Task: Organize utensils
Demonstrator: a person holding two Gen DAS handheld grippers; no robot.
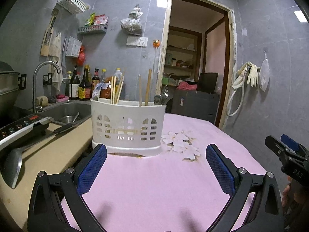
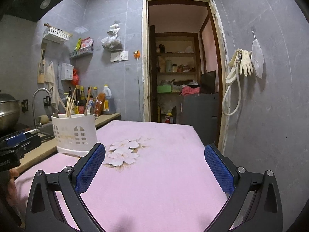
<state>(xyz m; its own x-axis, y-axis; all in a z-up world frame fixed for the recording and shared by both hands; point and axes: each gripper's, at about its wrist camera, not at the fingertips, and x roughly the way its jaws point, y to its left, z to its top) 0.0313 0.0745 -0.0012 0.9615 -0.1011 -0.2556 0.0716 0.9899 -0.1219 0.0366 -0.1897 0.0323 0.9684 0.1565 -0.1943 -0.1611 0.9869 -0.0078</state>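
Observation:
A white slotted utensil holder (image 1: 127,127) stands at the far left of the pink tabletop (image 1: 154,183). Wooden chopsticks (image 1: 115,90) rise from its left part, two wooden handles (image 1: 147,89) from the middle, and metal cutlery (image 1: 161,97) from the right end. My left gripper (image 1: 156,153) is open and empty, just short of the holder. The right gripper (image 1: 283,145) shows at the right edge of the left wrist view. In the right wrist view the right gripper (image 2: 154,152) is open and empty over the table, with the holder (image 2: 74,133) off to its left.
A beige counter (image 1: 50,152) to the left carries a metal ladle (image 1: 13,166), an induction cooker (image 1: 21,127) and a sink (image 1: 67,110) with a tap. Sauce bottles (image 1: 83,85) line the wall. A dark doorway (image 2: 181,73) lies beyond the table's far edge.

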